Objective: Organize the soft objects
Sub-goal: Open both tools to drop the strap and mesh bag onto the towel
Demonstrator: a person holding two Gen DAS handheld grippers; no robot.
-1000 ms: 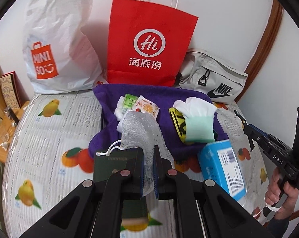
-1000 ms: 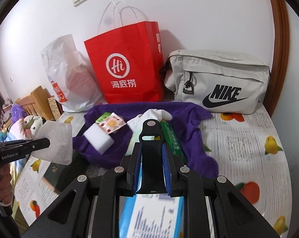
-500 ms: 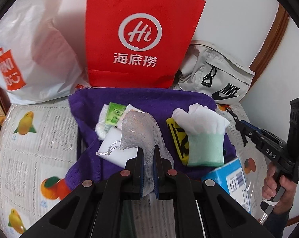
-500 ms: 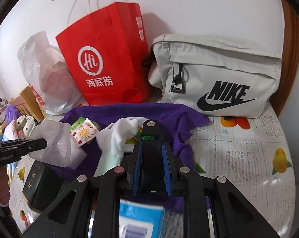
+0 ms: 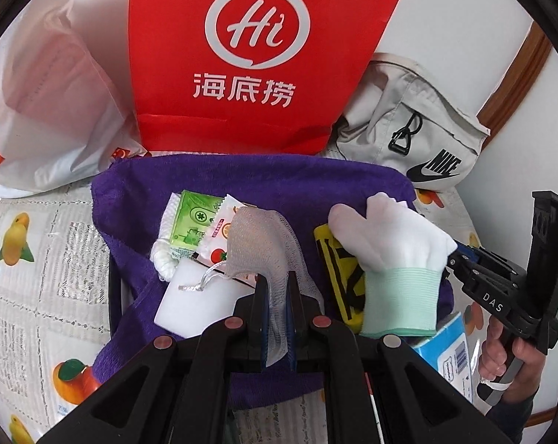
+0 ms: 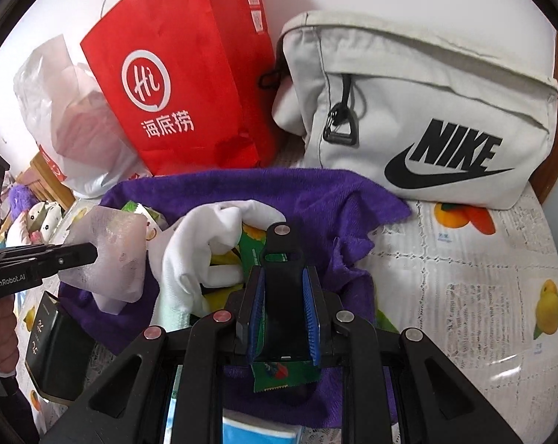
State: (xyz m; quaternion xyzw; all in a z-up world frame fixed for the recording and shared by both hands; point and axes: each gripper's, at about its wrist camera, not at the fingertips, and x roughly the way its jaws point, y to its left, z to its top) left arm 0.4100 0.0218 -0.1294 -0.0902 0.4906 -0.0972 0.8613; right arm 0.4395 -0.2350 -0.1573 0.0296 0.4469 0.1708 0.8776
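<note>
My left gripper (image 5: 277, 285) is shut on a white mesh pouch (image 5: 264, 244) and holds it above a purple towel (image 5: 264, 181); the pouch also shows in the right wrist view (image 6: 112, 255). On the towel lie a white sponge block (image 5: 193, 307), green (image 5: 192, 225) and white sachets, a yellow packet (image 5: 338, 277) and a white glove with a mint cuff (image 5: 393, 259). My right gripper (image 6: 283, 281) stands with its jaws apart over the towel, with a green packet (image 6: 284, 373) below; it shows at the right of the left wrist view (image 5: 456, 255).
A red paper bag (image 5: 256, 55), a white plastic bag (image 5: 53, 85) and a grey Nike bag (image 6: 426, 111) stand against the wall. A blue tissue pack (image 5: 445, 359) and a dark green box (image 6: 53, 347) lie near the towel on the fruit-print cover (image 6: 482, 277).
Both grippers have moved forward toward the towel and the bags. The left one still holds the mesh pouch, now over the sponge and sachets.
</note>
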